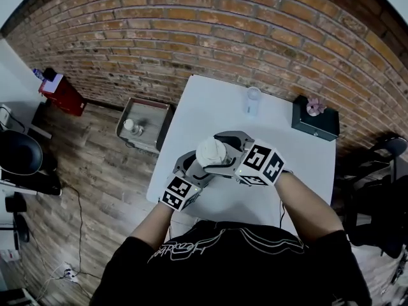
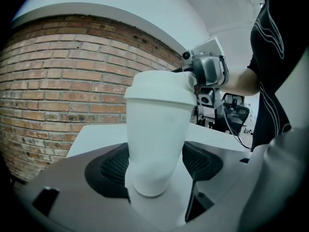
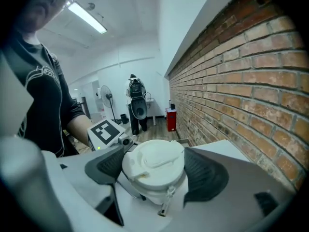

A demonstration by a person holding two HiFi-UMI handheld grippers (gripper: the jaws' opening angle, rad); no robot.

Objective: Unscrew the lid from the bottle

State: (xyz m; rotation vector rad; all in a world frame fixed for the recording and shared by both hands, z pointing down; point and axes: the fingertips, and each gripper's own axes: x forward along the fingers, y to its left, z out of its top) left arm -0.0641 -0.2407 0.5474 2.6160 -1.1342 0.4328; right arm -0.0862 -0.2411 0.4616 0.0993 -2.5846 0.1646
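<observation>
A white bottle [image 1: 211, 152] is held upright above the near part of the white table [image 1: 204, 104]. My left gripper [image 2: 153, 164] is shut on the bottle's body [image 2: 154, 139], its dark pads pressing the narrow lower part from both sides. My right gripper [image 3: 154, 170] is shut on the white lid [image 3: 153, 162], one pad on either side of its rim. A small strap hangs from the lid toward the camera. In the head view the left gripper [image 1: 193, 168] sits below and left of the bottle and the right gripper [image 1: 224, 152] comes in from the right.
A small clear cup [image 1: 253, 100] stands at the table's far side. A black box [image 1: 315, 121] with a pink flower sits at the far right corner. A grey cart [image 1: 144, 124] stands left of the table, with a red cabinet [image 1: 62, 94] further left and a chair [image 1: 377, 190] on the right.
</observation>
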